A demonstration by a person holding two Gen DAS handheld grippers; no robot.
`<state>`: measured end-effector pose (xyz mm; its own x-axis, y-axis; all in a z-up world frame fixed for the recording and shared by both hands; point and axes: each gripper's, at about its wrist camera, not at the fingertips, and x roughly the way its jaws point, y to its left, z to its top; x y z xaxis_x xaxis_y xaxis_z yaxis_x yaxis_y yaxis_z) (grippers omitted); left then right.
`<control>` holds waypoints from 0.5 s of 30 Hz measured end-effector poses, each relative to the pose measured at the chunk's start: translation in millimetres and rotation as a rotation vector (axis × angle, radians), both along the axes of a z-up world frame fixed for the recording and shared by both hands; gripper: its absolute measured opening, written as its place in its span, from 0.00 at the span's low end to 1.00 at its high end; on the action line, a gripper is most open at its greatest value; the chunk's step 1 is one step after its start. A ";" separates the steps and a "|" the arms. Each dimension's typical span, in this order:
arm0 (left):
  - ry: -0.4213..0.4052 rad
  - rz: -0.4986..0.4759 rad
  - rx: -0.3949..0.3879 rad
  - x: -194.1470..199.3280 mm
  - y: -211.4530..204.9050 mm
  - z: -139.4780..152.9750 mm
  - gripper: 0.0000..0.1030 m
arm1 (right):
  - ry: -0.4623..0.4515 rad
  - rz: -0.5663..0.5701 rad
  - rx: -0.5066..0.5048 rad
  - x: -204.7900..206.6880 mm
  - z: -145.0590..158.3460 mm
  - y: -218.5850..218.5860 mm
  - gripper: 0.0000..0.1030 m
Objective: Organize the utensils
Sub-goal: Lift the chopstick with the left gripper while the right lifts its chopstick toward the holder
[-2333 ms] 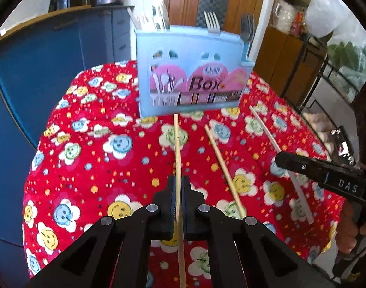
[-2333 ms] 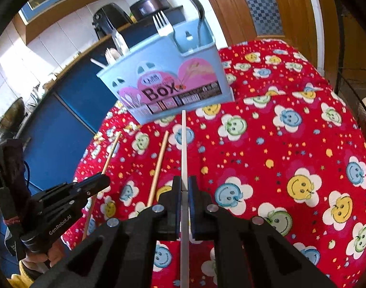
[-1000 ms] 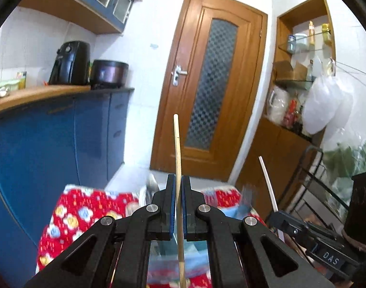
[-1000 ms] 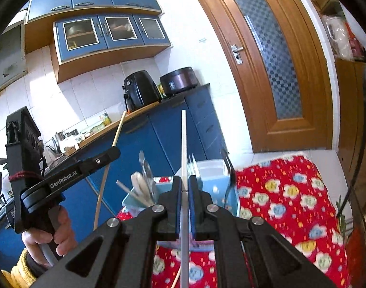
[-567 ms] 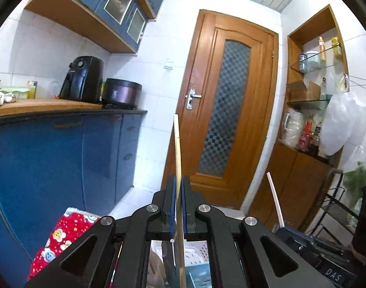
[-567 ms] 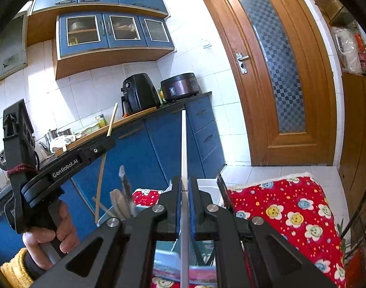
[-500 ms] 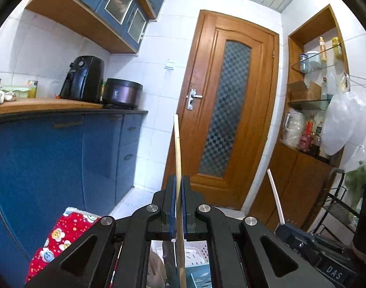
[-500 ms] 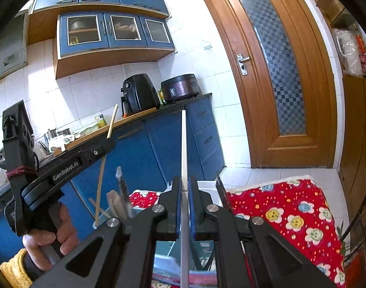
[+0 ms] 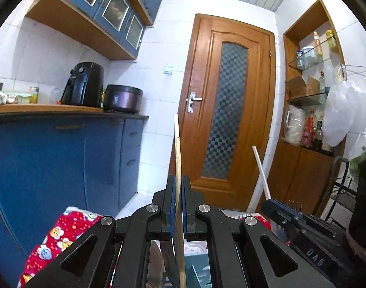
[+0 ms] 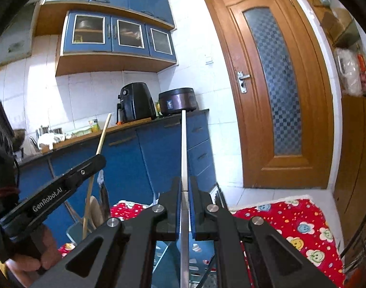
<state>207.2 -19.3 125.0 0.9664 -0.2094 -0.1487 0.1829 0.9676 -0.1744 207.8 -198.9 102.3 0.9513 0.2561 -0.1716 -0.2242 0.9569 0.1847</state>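
Both sticks have left the red flowered cloth [image 10: 300,218] on the worktop, where they lay in front of the blue utensil box [image 10: 168,256] a couple of seconds ago, and now stand almost upright above it. The left gripper [image 9: 178,206] has its fingers clamped on the wooden chopstick [image 9: 177,153], whose lower end drops past the fingers toward the box; over the last half second the cloth has slid further down that view, and the stick seems to be sinking into the holder. The right gripper [image 10: 184,206] is likewise closed on the white chopstick [image 10: 184,148], held just right of the wooden one and over the box's right-hand part (forks already stand there). Which compartment each tip is entering cannot be told, since the fingers hide the box's openings. I judge the task well advanced: both chopsticks are carried and aligned, and what remains is letting them go.
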 end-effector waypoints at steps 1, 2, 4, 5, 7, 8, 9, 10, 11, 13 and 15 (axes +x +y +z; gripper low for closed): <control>0.004 0.001 0.000 0.6 -0.1 -1.4 0.04 | -0.002 -0.001 -0.011 0.1 -1.6 2.1 0.07; 0.004 0.002 0.000 0.3 -0.3 -2.3 0.04 | -0.003 0.000 -0.025 0.2 -4.3 4.6 0.07; 0.005 0.004 -0.001 0.2 0.9 -3.1 0.04 | 0.000 -0.002 -0.042 -0.1 -8.5 7.1 0.07; 0.005 0.002 0.000 -0.7 0.9 -3.2 0.03 | 0.000 -0.003 -0.047 -0.6 -10.6 7.8 0.07; 0.006 0.001 0.007 -2.0 0.4 -3.4 0.04 | 0.005 -0.002 -0.047 -0.9 -13.0 7.6 0.07; 0.007 0.000 0.009 -2.6 0.1 -3.9 0.04 | 0.008 -0.001 -0.044 -0.8 -13.8 7.0 0.07; 0.009 -0.001 0.009 -3.2 0.0 -4.7 0.04 | 0.014 0.001 -0.039 -0.5 -15.0 6.0 0.07; 0.012 -0.003 0.009 -3.7 -0.1 -5.5 0.04 | 0.018 0.001 -0.036 -0.9 -16.0 5.6 0.07; 0.015 -0.005 0.009 -4.3 -0.3 -6.7 0.04 | 0.023 0.003 -0.032 -0.7 -17.2 4.8 0.07; 0.021 -0.008 0.014 -6.5 -0.7 -8.7 0.04 | 0.031 0.004 -0.025 -1.6 -19.6 4.0 0.07; 0.026 -0.012 0.021 -8.9 -1.9 -10.1 0.04 | 0.035 0.004 -0.026 -3.1 -21.6 3.8 0.07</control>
<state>198.3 -21.2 114.9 0.9597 -0.2173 -0.1784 0.1899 0.9689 -0.1587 204.7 -195.1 80.8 0.9437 0.2546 -0.2112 -0.2218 0.9607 0.1671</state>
